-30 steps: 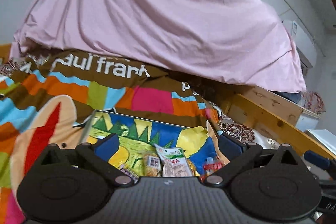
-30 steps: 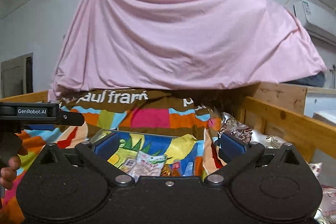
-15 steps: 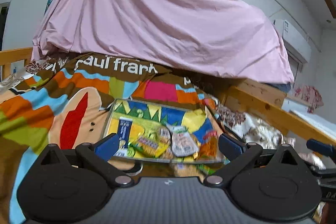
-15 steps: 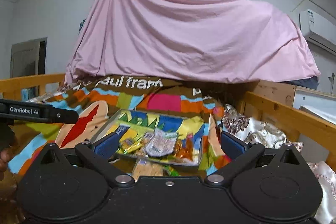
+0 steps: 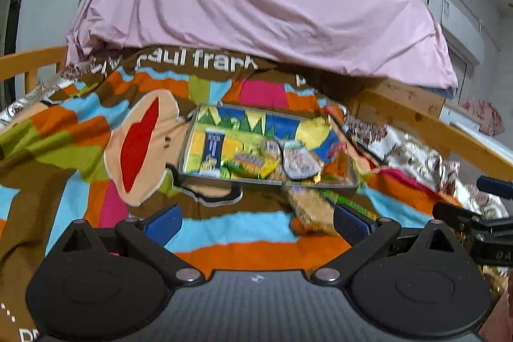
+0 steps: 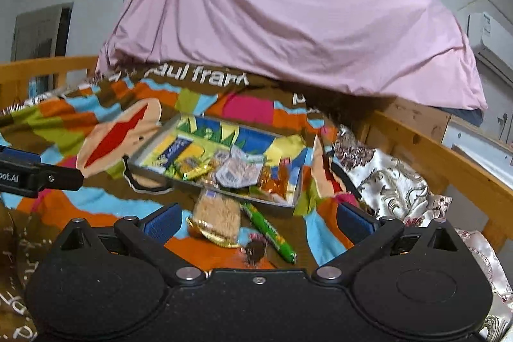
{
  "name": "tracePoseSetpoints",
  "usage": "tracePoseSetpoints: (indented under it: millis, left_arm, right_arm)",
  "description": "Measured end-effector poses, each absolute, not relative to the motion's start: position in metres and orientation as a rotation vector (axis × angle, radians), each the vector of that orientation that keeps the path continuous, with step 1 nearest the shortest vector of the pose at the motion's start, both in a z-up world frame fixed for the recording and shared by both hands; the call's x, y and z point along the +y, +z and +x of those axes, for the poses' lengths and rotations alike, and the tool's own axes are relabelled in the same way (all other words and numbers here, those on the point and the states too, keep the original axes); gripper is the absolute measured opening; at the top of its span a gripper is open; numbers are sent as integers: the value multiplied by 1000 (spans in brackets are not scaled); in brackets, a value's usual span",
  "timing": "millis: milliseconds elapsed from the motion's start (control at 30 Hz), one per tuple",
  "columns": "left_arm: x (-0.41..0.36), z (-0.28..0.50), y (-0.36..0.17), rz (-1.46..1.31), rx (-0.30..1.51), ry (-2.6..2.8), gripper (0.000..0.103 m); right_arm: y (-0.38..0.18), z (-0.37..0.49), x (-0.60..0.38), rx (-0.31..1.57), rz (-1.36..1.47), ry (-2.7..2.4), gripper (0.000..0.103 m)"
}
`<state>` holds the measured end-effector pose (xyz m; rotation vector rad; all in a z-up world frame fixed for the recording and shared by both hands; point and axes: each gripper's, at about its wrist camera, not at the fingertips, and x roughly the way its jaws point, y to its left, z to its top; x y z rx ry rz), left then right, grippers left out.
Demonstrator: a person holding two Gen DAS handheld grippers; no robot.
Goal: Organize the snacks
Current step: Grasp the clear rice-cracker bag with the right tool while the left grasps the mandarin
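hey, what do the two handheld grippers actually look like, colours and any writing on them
Both grippers, left and right, share one build: matte black bodies with two round housings, black linkage arms with silver pivot screws, and blue ribbed pads. Seen from the right wrist camera, the left gripper's side carries white lettering ending "oot.AI".

Both my grippers are way higher and further back than a second ago, so the tray (image 6: 290, 193) sits smaller and further off in both views. Now I see its whole near rim, plus stuff that was hidden under the gripper bodies before: a bag of tan snacks (image 6: 218, 218) and a green tube (image 6: 270, 228) lying on the blanket (image 6: 96, 207) just in front of the tray. More blanket shows too.
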<state>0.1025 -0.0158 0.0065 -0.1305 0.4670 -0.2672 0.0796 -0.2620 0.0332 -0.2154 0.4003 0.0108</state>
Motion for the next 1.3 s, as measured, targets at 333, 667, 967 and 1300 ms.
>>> tracePoseSetpoints:
  millis: [333, 667, 967, 1300]
  left_arm:
    - [-21, 104, -5, -94, 530, -260, 103]
    - [-25, 114, -17, -67, 609, -251, 103]
    - [-40, 134, -31, 25, 655, -312, 103]
    - [-54, 178, -48, 89, 661, -472, 103]
  right_arm:
    - [24, 94, -265, 493, -207, -4, 102]
    - [12, 113, -273, 609, -160, -12, 102]
    - [-5, 141, -292, 766, 12, 57, 102]
    - [-21, 179, -304, 826, 144, 134, 102]
